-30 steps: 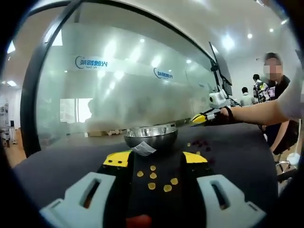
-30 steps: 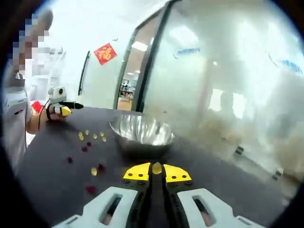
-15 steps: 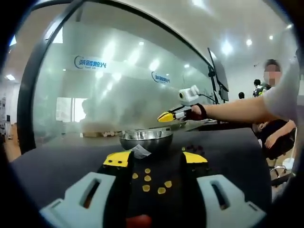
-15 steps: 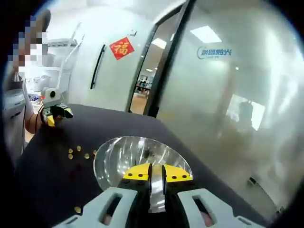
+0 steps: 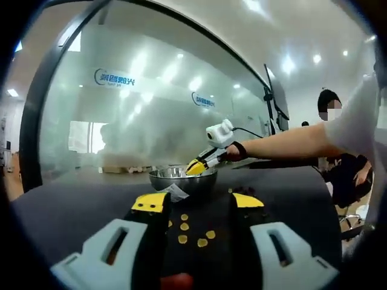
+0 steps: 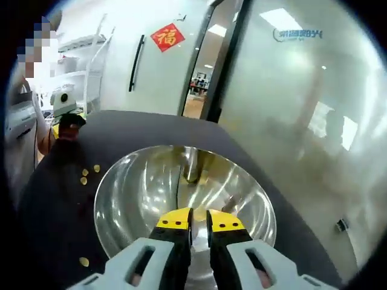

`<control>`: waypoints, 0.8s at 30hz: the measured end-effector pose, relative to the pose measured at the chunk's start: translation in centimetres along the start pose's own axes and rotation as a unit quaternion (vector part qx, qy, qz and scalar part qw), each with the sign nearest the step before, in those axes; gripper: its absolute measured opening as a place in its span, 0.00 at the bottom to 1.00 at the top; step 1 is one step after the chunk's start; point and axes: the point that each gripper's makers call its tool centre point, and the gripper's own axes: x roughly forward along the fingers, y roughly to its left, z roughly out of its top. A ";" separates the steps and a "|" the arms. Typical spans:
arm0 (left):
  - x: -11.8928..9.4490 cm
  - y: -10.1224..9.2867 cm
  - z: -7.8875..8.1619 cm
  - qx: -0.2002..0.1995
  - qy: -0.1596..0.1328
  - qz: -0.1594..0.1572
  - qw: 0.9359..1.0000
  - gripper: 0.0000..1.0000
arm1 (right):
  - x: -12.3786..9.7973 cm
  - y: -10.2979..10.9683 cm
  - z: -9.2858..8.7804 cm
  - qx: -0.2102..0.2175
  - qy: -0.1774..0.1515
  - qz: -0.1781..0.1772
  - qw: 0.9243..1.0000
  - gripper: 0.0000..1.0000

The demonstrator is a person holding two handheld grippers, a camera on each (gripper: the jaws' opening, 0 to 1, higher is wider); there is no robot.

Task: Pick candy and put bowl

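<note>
Over the steel bowl (image 6: 184,199) the right gripper (image 6: 192,222) now hangs with its yellow tips pointing down into the basin, where a second ago it was short of the rim with a yellow candy pinched between them; its jaws now stand a little apart with nothing visible in the gap, so the candy has probably been let go, though no loose piece can be picked out against the shiny metal. From the left gripper view the same tool (image 5: 196,166) dips at the bowl (image 5: 181,179); the left gripper (image 5: 196,205) waits low over the dark table (image 5: 72,205), jaws wide apart and empty, with yellow candies (image 5: 188,229) scattered between them; red ones (image 5: 251,192) lie further right; more picks remain.
</note>
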 end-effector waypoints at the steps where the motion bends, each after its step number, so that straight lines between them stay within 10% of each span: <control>1: 0.0 0.0 -0.1 0.000 0.001 0.000 1.000 0.34 | 0.1 0.0 -0.1 0.002 0.000 0.001 1.000 0.05; 14: 0.1 0.2 -0.6 0.000 0.012 0.005 1.000 0.34 | -0.8 0.5 -0.3 0.020 -0.007 0.010 1.000 0.12; 24: 0.2 0.8 -1.2 -0.012 0.024 0.011 1.000 0.34 | -10.1 3.6 3.2 0.035 -0.169 -0.035 0.984 0.12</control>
